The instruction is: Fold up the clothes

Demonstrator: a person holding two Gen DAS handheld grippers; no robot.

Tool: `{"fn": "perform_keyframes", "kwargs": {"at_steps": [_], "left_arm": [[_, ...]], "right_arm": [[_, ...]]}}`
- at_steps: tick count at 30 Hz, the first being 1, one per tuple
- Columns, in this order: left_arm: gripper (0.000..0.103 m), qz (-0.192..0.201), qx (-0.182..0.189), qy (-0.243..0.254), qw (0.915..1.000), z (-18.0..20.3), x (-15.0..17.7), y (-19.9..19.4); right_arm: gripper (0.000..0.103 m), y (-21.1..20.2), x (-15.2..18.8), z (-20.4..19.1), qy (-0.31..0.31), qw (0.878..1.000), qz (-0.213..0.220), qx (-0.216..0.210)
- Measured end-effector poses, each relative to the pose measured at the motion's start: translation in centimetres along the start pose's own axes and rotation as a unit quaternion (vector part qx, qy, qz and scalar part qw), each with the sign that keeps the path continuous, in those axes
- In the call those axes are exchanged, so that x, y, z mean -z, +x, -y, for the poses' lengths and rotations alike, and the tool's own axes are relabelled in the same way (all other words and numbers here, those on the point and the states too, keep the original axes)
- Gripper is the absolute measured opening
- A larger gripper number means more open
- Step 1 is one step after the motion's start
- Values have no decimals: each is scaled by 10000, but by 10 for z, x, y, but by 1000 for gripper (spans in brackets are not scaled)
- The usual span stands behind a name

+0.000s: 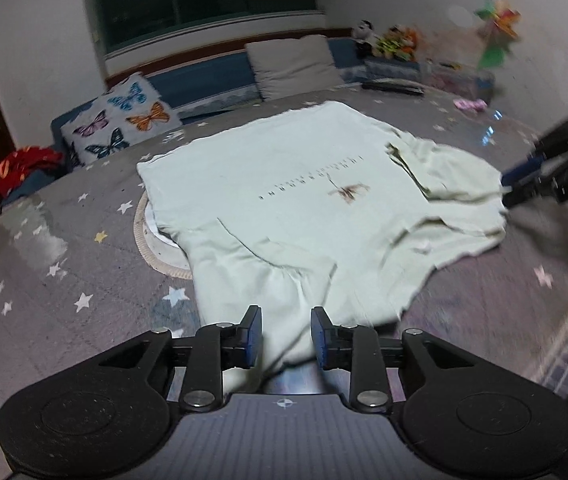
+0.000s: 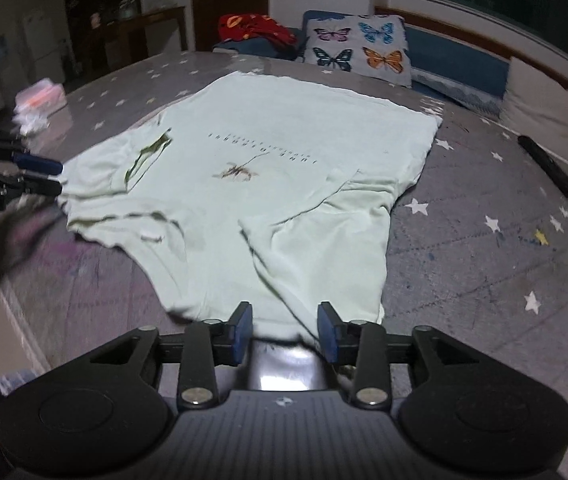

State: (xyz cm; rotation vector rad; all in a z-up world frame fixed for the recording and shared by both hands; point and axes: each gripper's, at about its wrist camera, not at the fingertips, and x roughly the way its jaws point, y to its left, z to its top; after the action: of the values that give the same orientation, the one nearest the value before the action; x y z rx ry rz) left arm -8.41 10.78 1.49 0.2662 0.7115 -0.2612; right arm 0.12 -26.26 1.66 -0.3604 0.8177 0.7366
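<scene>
Left view: looks low and close over the left gripper [image 1: 286, 334] across the shirt [image 1: 304, 184] toward the window wall.
Right view: looks low and close over the right gripper [image 2: 285, 330] across the shirt [image 2: 268, 160] toward the doorway side.
Shared: shirt, butterfly pillow [image 1: 118, 122] [image 2: 358, 48], and each opposite gripper at frame edge.

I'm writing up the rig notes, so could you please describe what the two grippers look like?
The left gripper and right gripper look alike: matte black, two round side discs, silver bolts, blue finger pads, a ribbed grey centre plate with a small white crosshair mark. No cables or sleeves show.
</scene>
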Motion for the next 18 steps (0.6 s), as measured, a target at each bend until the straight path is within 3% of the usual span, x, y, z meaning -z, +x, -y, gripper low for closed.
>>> {"fn": "perform_keyframes", "kwargs": {"at_steps": [3,7,12,15,18], "left_arm": [[37,5,34,261,9997,6,4,-1],[38,-17,-6,570,9984,10,9,3],[38,-54,-12,810,9967,11,13,13],[38,-49,38,935,9956,10,15,19],[38,-22,106,997,9950,9,14,23]], "right_arm": [[43,1,3,-6,-359,9993,-42,27],[45,6,3,-10,-748,9971,-83,102],[44,15,1,-6,-766,9969,-166,24],[42,16,0,-4,-784,9968,-178,-11],[30,16,0,-3,-784,9968,-164,32]]}}
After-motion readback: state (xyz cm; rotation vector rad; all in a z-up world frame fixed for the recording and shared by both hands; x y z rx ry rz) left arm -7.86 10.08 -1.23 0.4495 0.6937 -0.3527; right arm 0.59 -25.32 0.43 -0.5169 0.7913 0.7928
